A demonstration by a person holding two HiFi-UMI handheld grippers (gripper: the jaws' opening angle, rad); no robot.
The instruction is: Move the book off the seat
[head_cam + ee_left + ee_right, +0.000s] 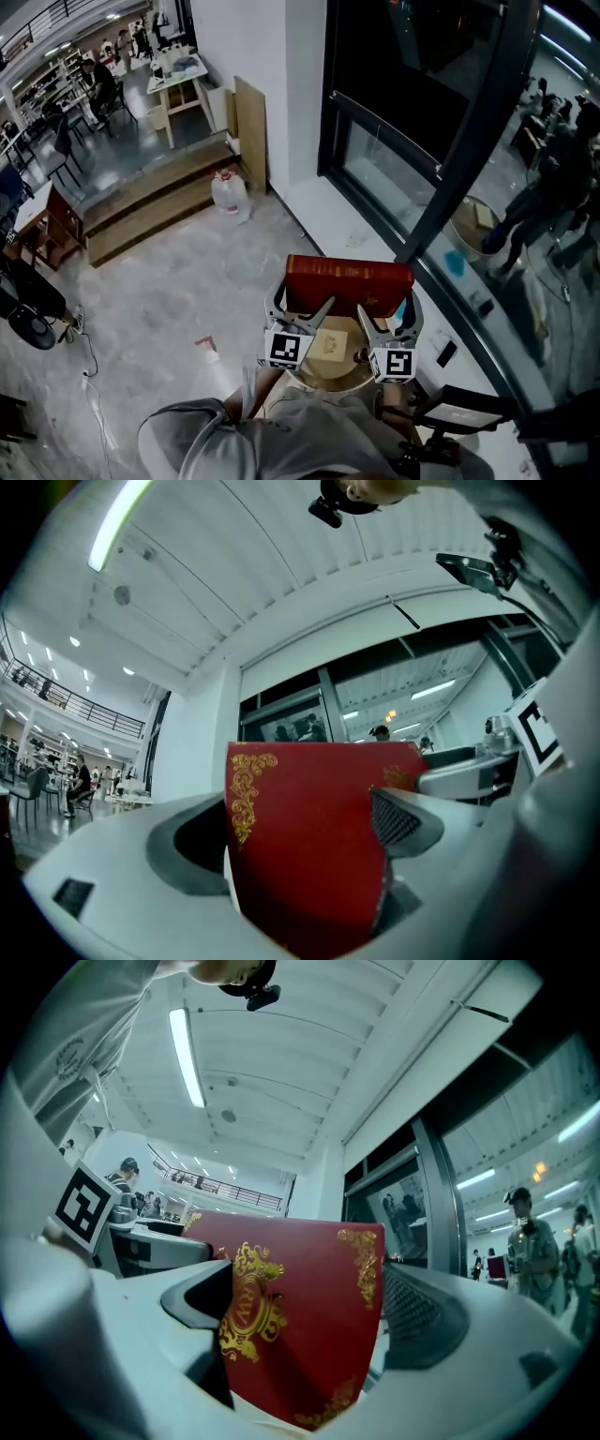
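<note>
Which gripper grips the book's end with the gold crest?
The right gripper; the left gripper's end of the red book shows only corner scrollwork.

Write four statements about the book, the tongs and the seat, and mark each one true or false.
1. The left tongs and the right tongs both grip the red book. True.
2. The book lies flat on the seat. False: the tongs hold it up, and the seat top shows beneath them.
3. The cover bears gold ornament. True.
4. A water jug stands on the seat. False: the water jug stands beside the wooden steps.
</note>
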